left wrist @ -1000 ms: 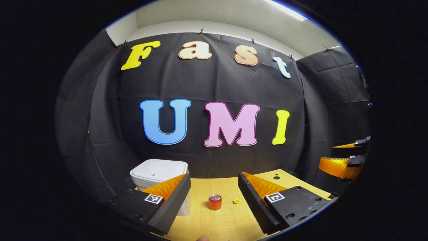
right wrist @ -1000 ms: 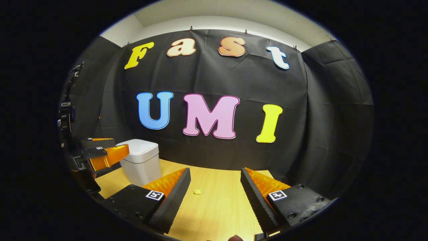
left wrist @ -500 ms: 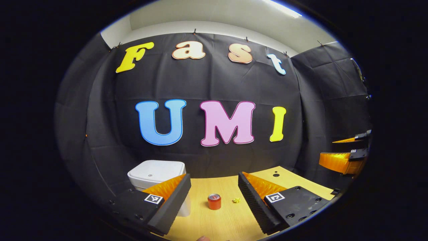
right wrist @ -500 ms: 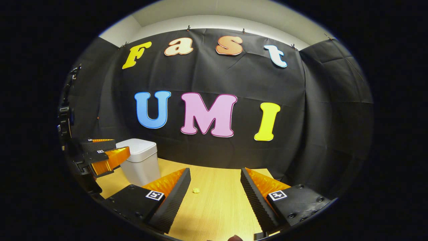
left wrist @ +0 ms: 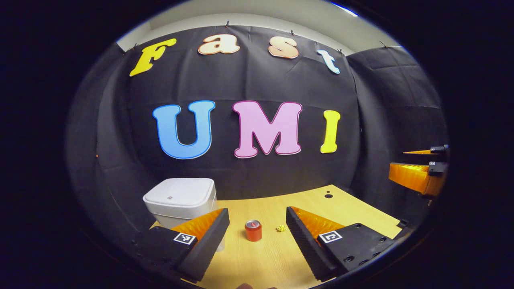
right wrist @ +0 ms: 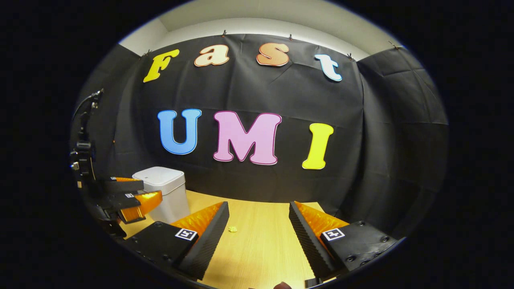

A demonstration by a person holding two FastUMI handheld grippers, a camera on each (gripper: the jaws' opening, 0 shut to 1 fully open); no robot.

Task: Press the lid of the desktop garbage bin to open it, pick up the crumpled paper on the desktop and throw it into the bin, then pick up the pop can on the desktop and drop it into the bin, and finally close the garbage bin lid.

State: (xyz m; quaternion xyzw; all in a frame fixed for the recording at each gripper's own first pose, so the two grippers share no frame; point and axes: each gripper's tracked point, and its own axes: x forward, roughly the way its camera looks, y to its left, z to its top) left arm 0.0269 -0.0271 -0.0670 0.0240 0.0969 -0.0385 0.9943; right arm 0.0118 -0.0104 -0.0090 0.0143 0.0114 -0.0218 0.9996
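A white desktop garbage bin is seen standing at the left rear of the wooden worktop, close to the black cloth wall, with its lid lying flat and shut. The red pop can stands upright on the worktop just to the right of the bin, and the small yellow crumpled paper lies near the can on its right, apart from it.

The left gripper is held above the near edge of the worktop with its jaws spread wide and nothing between them; the can and the paper are framed in the gap, farther off. The right gripper is likewise held wide open and empty, with the crumpled paper seen just past its left finger. In the right gripper view the left gripper is seen hovering just in front of the bin, apart from it.

The first step is judged to be in hand: the lid has not yet been pressed, and nothing has been picked up. For the next move, the left gripper would need to be brought over the bin and lowered onto the lid so that it is pressed squarely, without the light bin being pushed along the worktop or tipped toward the wall.
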